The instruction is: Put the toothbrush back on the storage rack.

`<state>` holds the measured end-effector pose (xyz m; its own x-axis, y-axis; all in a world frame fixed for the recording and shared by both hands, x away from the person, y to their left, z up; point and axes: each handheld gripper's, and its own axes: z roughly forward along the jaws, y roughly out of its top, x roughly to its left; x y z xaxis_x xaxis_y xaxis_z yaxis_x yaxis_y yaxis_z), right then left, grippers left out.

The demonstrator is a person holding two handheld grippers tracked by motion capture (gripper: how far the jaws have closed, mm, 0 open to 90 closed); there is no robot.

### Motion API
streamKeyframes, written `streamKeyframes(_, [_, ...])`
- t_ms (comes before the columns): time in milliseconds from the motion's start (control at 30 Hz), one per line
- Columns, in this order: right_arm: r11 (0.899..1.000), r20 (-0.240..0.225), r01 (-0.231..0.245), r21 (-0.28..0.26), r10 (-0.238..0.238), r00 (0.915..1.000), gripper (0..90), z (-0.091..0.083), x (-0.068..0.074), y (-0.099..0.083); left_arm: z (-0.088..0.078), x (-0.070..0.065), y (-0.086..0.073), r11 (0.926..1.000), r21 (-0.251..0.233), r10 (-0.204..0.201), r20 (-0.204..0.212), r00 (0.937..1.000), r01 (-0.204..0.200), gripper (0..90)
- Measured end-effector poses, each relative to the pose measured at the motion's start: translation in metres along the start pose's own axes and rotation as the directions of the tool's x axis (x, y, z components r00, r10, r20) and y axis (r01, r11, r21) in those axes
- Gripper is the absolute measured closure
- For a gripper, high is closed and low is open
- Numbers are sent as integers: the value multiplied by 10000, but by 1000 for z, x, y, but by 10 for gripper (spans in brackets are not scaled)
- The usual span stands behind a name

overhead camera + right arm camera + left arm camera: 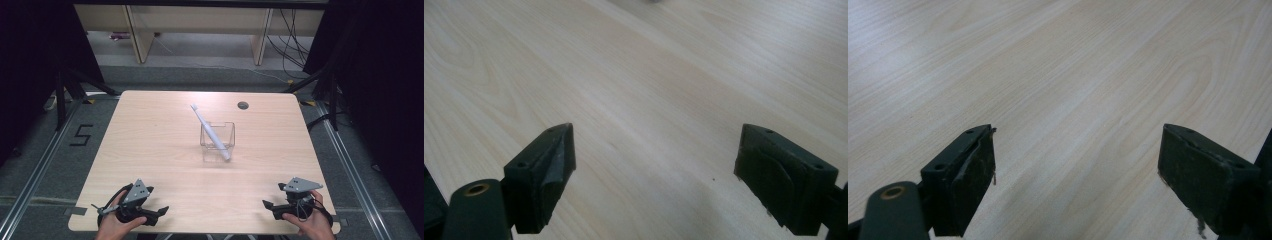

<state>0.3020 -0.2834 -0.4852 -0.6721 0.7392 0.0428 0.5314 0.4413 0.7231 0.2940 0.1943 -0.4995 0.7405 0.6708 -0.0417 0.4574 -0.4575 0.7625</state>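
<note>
A clear square container (218, 136) stands near the middle of the light wooden surface (150, 150), and it serves here as the landmark. A white toothbrush (210, 132) leans inside it, tilted: its thicker handle end rests low at the container's near right corner, while the slimmer head end sticks out above the far left rim. Beyond the container, toward the far edge of the surface and a little to the right, sits a small round cable hole (243, 105).

The left tool (162, 209) lies well apart from the container, near the front edge of the surface and off to the container's left, held in a hand (117, 225). In the left gripper view its two black jaws stand wide apart with bare wood grain between them, so it is released and grasps nothing.

The right tool (266, 205) lies well apart from the container as well, near the front edge and to the container's right, also held in a hand (314, 224). In the right gripper view its jaws are likewise spread wide over bare wood, released and empty.
</note>
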Motion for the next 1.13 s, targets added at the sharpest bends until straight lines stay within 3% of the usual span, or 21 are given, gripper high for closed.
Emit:
streamKeyframes(100, [9997, 26, 251, -39, -251, 9997, 168, 0, -2, -3, 1, 1, 0, 10000, 72, -18, -74, 10000, 18, 147])
streamKeyframes(167, [9998, 223, 39, 181, -43, 9997, 168, -1, -1, -5, 1, 0, 0, 10000, 4, -11, 24, 10000, 11, 147])
streamKeyframes(200, [9996, 237, 228, 185, -232, 9994, 167, -1, -2, -6, 0, 0, 0, 10000, -18, 2, 12, 10000, -2, 147])
streamKeyframes(267, [9997, 213, 180, 136, -183, 9996, 167, -1, -3, -7, 0, 0, 0, 10000, 15, -5, -4, 10000, 5, 147])
streamKeyframes(300, [9995, 132, -147, 265, 144, 9998, 167, -2, 0, -7, 0, 0, 0, 10000, 22, -13, -31, 10000, 13, 147])
streamKeyframes(333, [9993, 208, 340, 128, -342, 9992, 167, -2, -3, -7, 0, 0, 0, 10000, 38, 8, -40, 10000, -8, 147])
streamKeyframes(400, [9994, 10, 289, 207, -289, 9996, 167, -2, -4, -8, 1, -1, 0, 9998, -124, -165, 29, 9999, 166, 147])
streamKeyframes(467, [9991, 172, 328, 277, -333, 9993, 168, -2, -5, -10, 1, -1, 0, 9998, -126, -154, 30, 9999, 155, 147])
streamKeyframes(500, [9993, 246, 105, 350, -114, 9996, 168, -2, -3, -11, 1, -1, 0, 9998, -117, -155, 24, 9999, 155, 147])
streamKeyframes(567, [9986, 294, 334, 407, -346, 9990, 168, -3, -5, -11, 1, -2, 0, 9998, -120, -152, 34, 9999, 152, 147])
streamKeyframes(600, [9984, 314, 416, 394, -429, 9986, 168, -3, -5, -12, 0, 0, 0, 10000, 30, 37, -23, 10000, -37, 147])
streamKeyframes(733, [9973, 204, 38, 737, -53, 9998, 168, -3, -2, -13, 1, -2, 0, 9999, -79, -97, 25, 10000, 97, 147])
streamKeyframes(800, [9973, 277, 245, 695, -264, 9993, 169, -2, -2, -14, 1, -2, 0, 9998, -121, -142, 45, 9999, 142, 147])
streamKeyframes(833, [9972, 251, 175, 729, -194, 9995, 168, -2, -2, -14, 0, -1, 0, 10000, 66, 62, -60, 10000, -61, 147])
streamKeyframes(867, [9971, 183, 531, 545, -541, 9984, 167, -1, -4, -14, 1, -1, 0, 10000, 41, 40, -67, 10000, -39, 147])
streamKeyframes(967, [9973, 141, 499, 530, -507, 9986, 167, -2, -4, -14, 1, -1, 0, 10000, 56, 42, -78, 10000, -42, 147])
streamKeyframes(1067, [9979, 290, 148, 626, -166, 9994, 167, -4, -3, -14, 1, -2, 0, 9999, -90, -106, 9, 9999, 106, 147])
streamKeyframes(1100, [9976, 291, 503, 467, -517, 9982, 167, -3, -5, -14, 1, -2, 0, 9999, -111, -130, 23, 9999, 130, 147])
streamKeyframes(1133, [9978, 336, 427, 506, -445, 9984, 167, -3, -5, -14, 1, -2, 0, 9998, -110, -136, 20, 9999, 136, 147])
